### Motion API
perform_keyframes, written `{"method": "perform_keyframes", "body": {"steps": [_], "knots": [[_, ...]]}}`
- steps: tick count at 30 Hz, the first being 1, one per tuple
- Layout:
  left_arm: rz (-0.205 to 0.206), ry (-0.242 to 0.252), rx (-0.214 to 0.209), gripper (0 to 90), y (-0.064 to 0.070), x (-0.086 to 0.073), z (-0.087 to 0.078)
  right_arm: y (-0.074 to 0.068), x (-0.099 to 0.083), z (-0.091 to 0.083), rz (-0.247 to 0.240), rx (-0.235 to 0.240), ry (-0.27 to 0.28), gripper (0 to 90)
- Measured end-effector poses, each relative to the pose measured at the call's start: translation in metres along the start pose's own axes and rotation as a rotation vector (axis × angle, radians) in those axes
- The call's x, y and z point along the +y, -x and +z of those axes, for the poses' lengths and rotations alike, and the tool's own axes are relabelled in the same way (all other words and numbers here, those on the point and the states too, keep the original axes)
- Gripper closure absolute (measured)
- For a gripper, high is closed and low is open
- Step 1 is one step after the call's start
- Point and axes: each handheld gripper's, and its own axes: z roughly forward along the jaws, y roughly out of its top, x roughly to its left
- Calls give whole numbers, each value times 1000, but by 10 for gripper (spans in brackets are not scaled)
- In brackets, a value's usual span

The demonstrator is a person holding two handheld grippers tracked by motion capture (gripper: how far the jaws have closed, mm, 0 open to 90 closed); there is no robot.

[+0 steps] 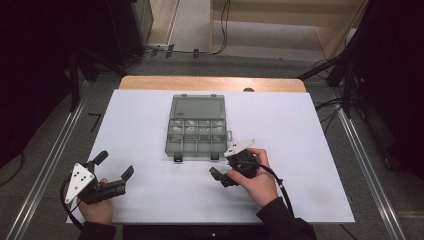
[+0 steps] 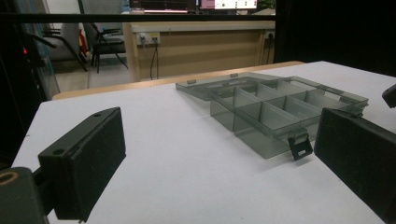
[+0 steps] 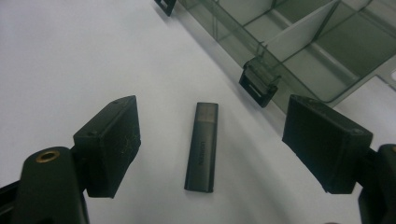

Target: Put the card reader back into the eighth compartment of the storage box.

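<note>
Right gripper view: a slim grey USB stick (image 3: 202,147) is seen flat on the white surface (image 3: 70,56), between the wide-open, empty jaws of the right gripper (image 3: 219,149), just beside the open compartment box (image 3: 327,51). Its long axis runs along the gripper's line of sight, the lighter end pointing away. The reaching step is judged in hand; next, lowering and closing across its narrow sides are needed. The left gripper (image 1: 116,164) is held open and empty, well apart.
</note>
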Motion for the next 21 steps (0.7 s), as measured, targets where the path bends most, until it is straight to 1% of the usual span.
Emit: {"method": "perform_keyframes", "body": {"steps": [3, 4, 6, 8, 9, 11, 15, 17, 19, 21], "knots": [[0, 0, 0, 23, 0, 0, 0, -2, 0, 3, 0, -18, -23, 182], [0, 0, 0, 22, 0, 0, 0, -2, 0, 4, 5, -25, -25, 203], [-1, 1, 0, 22, 0, 0, 0, -2, -1, 6, 25, -40, -41, 293], [-1, 2, 1, 22, 0, 0, 0, -1, -2, 8, 40, -30, -50, 379], [-1, 1, 1, 23, 0, 0, 0, -1, -2, 10, 50, -26, -66, 399], [-2, 3, 2, 23, 0, 0, 0, -2, -3, 13, 37, -32, -88, 448], [-3, 3, 2, 23, 0, 0, 0, -5, -3, 17, 23, -35, -116, 510], [-1, 3, 2, 23, 0, 0, 0, -7, -4, 20, 19, -42, -131, 525], [-3, 3, 2, 22, 0, 0, 0, -8, -4, 23, 15, -37, -144, 558], [-3, 4, 1, 23, 0, 0, 0, -9, -5, 25, 12, -42, -156, 565]]}}
